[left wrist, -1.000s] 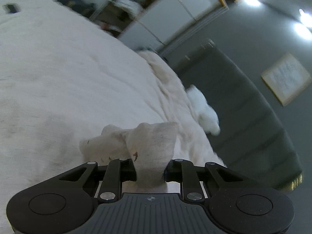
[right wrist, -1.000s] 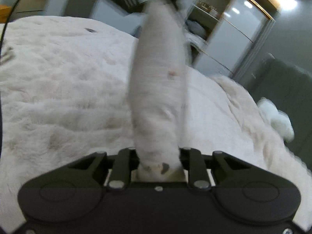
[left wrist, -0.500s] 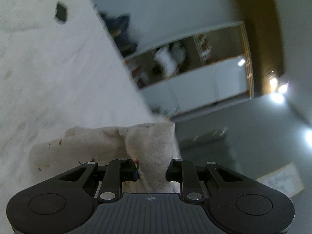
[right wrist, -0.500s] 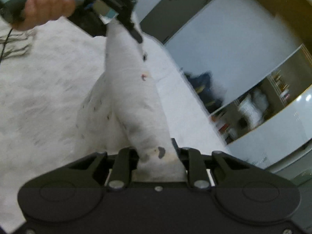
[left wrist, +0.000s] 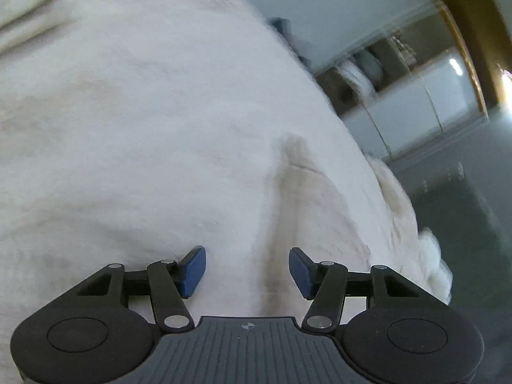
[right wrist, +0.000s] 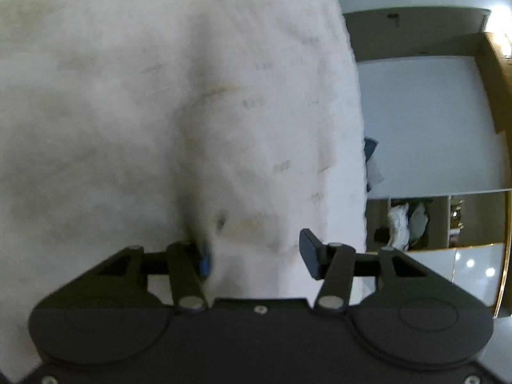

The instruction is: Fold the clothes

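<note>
A cream garment [left wrist: 297, 211] lies on the white fluffy bed cover [left wrist: 112, 121], one fold running forward from between my left gripper's jaws. The left gripper [left wrist: 247, 270] is low over the bed and its jaws are opening; the blue pads [left wrist: 193, 270] stand apart and do not press the cloth. In the blurred right wrist view the same speckled garment [right wrist: 256, 147] spreads ahead on the bed cover [right wrist: 80, 112]. The right gripper [right wrist: 257, 257] is opening too, with cloth lying between its pads [right wrist: 310, 256] but not clamped.
The bed's edge curves along the right of both views. Beyond it are a grey floor [left wrist: 464, 224], white cabinet doors with open shelves [left wrist: 384, 73] and shelves holding bundled items [right wrist: 412, 220]. A dark bundle [right wrist: 371, 150] sits by the bed's far edge.
Both grippers came down from holding the garment stretched in the air to the bed. Both sets of jaws have spread and let the cloth go. The right view has rolled sideways.
</note>
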The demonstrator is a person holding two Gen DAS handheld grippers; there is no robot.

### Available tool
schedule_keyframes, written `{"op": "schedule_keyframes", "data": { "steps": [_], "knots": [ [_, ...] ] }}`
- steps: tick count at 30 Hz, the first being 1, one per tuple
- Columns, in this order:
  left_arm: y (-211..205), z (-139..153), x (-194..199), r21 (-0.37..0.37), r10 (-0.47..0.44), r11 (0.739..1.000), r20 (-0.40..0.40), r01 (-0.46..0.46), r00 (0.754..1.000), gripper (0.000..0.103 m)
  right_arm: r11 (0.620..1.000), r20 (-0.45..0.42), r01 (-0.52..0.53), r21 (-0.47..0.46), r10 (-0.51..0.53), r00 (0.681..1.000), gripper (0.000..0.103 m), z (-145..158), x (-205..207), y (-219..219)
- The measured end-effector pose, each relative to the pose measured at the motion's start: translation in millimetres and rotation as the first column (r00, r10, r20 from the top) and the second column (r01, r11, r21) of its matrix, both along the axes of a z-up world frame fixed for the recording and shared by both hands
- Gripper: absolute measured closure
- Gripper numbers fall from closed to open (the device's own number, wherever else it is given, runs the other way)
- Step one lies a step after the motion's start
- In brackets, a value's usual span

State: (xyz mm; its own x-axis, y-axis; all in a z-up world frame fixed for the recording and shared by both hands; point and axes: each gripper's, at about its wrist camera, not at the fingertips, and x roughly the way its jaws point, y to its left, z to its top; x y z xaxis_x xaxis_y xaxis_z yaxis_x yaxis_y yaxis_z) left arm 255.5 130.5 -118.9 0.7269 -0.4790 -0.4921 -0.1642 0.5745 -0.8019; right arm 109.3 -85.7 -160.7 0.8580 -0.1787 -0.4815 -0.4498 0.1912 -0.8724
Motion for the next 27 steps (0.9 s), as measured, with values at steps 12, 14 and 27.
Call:
{"op": "schedule_keyframes", "data": {
  "steps": [12,14,27],
  "knots": [
    [-104,43,30,0.420,-0.597,0.750,0.100,0.510,0.796,0.042,0.475,-0.237,0.360,0.803,-0.300,0.924,0.024,192,110,9],
    [-122,40,33,0.434,-0.634,0.717,0.079,0.546,0.769,0.042,0.413,-0.313,0.414,0.811,-0.291,0.904,0.024,208,162,24],
    [-111,35,129,0.479,-0.518,0.789,0.182,0.384,0.836,0.071,0.172,-0.364,0.544,0.822,-0.576,0.732,0.029,182,192,-120]
  ]
}}
